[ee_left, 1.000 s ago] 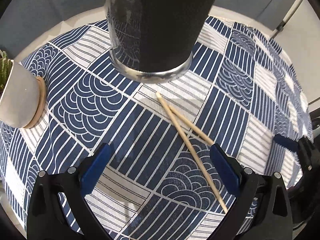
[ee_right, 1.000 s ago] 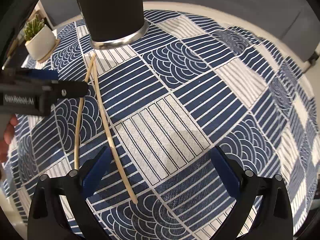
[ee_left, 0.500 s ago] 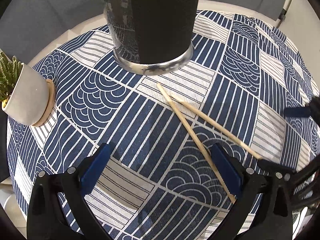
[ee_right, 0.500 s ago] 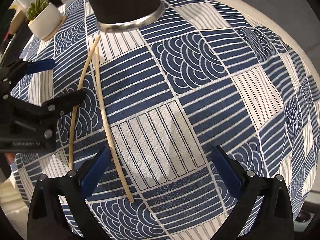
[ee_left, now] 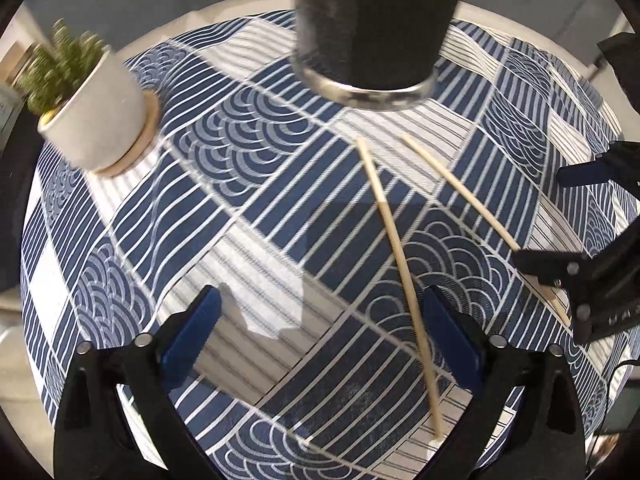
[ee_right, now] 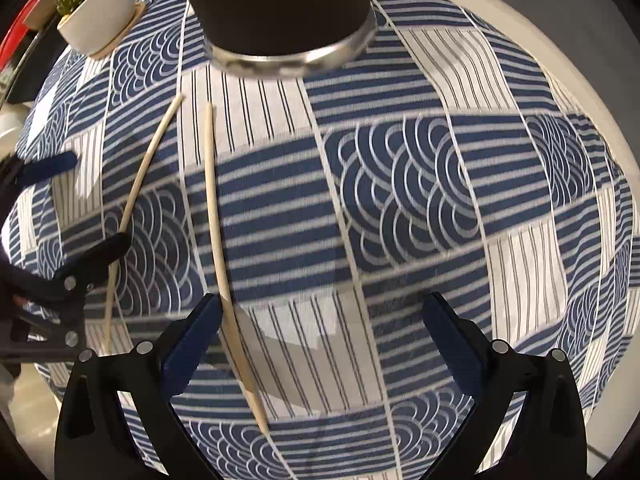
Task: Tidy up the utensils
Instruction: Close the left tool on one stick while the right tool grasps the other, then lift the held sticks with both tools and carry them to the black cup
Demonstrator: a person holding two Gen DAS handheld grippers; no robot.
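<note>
Two pale wooden chopsticks lie on the blue-and-white patterned cloth, their far tips close to a black utensil holder (ee_left: 368,40) (ee_right: 280,12) with a metal base. My left gripper (ee_left: 320,340) (ee_right: 100,200) hovers over the cloth with its jaws wide and closing. One chopstick (ee_left: 400,260) (ee_right: 140,176) lies between them, close to the right pad and untouched. My right gripper (ee_right: 320,340) (ee_left: 540,220) stands open, and the other chopstick (ee_right: 214,208) (ee_left: 460,188) runs just inside its left finger. Each gripper's near finger crosses above the other one's chopstick.
A small cactus in a white pot (ee_left: 100,112) (ee_right: 96,12) on a wooden coaster stands at the back left. The round table's pale rim (ee_right: 580,120) shows beyond the cloth (ee_left: 248,216). Both grippers crowd the same patch.
Both grippers have closed in on the chopsticks and on each other. The right gripper has slid left over its chopstick. The chopsticks' far ends, crossed before, now lie apart.
</note>
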